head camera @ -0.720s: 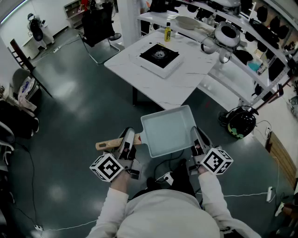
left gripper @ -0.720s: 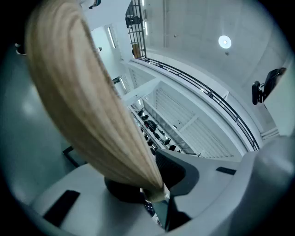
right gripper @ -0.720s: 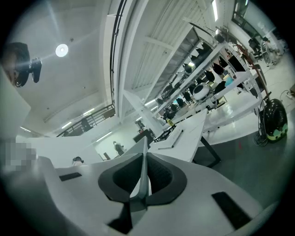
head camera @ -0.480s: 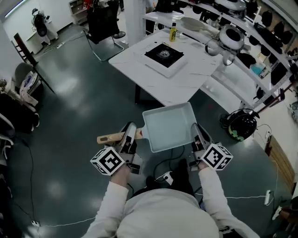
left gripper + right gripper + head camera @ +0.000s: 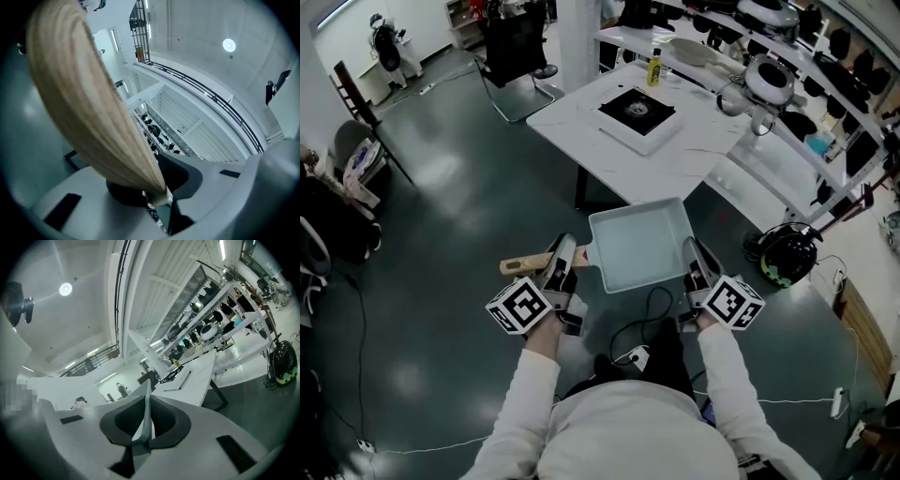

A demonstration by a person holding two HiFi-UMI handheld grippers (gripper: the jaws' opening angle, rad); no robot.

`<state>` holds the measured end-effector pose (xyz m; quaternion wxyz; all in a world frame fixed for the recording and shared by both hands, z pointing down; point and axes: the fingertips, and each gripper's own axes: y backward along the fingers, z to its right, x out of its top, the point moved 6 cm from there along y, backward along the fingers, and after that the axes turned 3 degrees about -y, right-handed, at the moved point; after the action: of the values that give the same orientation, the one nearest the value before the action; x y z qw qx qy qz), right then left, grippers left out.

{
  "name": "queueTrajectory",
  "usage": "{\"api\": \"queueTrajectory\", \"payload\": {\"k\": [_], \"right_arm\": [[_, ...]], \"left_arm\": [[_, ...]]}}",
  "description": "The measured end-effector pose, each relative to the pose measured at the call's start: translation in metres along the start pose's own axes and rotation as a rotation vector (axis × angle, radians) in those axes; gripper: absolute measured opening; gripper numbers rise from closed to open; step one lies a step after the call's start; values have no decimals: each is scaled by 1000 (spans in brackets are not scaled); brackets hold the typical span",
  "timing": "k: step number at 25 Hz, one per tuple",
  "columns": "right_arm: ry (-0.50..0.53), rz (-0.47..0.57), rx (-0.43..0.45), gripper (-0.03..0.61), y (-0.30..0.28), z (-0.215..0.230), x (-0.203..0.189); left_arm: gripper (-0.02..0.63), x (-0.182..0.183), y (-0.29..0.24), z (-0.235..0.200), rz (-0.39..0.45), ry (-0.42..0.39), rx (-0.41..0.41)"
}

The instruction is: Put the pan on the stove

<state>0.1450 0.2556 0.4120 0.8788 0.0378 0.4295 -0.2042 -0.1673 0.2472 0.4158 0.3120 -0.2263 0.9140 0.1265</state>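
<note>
Looked steeply down from head height, well above the pan, white table ahead. Rode the left gripper, jammed close against the wooden handle, tilted up at the ceiling. Rode the right gripper, skimmed along the pan's rim, faced that same table and the shelving.

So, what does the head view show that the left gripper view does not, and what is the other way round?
Only the head view: the whole square pan, the right gripper clamped on its right rim, and the stove with a yellow bottle beyond it on the white table.
Only the left gripper view: that gripper's dark pads seen from close, and a round ceiling lamp.
Both: the wooden handle, gripped by the left gripper.
</note>
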Motion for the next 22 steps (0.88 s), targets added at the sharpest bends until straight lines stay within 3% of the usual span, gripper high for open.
{"api": "queueTrajectory", "payload": {"k": [10,22], "right_arm": [[-2,-26,27,51,-18,-6,2],[-27,-40,37,51,-94,40,19]], "left_arm": [[86,11,-3,-8,9,6,11],[86,19,-81,-44,7,0,21]]}}
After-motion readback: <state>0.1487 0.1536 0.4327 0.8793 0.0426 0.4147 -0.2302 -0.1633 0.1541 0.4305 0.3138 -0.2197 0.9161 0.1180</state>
